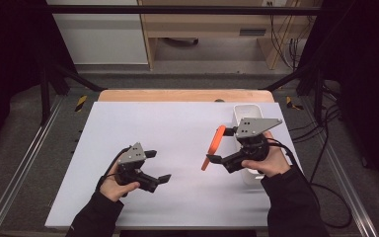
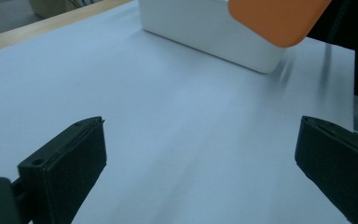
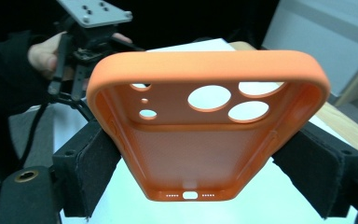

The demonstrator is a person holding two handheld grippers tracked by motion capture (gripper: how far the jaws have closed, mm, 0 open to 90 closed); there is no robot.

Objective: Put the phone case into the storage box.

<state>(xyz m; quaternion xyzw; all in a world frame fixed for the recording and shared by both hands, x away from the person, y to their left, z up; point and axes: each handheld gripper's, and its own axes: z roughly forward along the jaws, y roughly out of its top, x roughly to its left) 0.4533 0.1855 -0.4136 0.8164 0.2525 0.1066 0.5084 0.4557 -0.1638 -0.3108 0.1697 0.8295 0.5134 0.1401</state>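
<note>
though dim, white tabletop (image 1: 177, 128)

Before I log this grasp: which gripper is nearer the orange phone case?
Right. The right gripper clamps the orange phone case by its sides; the left gripper, open, is apart across the table.

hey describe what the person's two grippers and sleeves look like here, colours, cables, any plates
Both the left gripper and the right gripper are black, two-jawed, each topped by a grey three-cornered plate with small holes. The jaws carry flat black pads. Black cables trail off. The person's sleeves are black.
</note>
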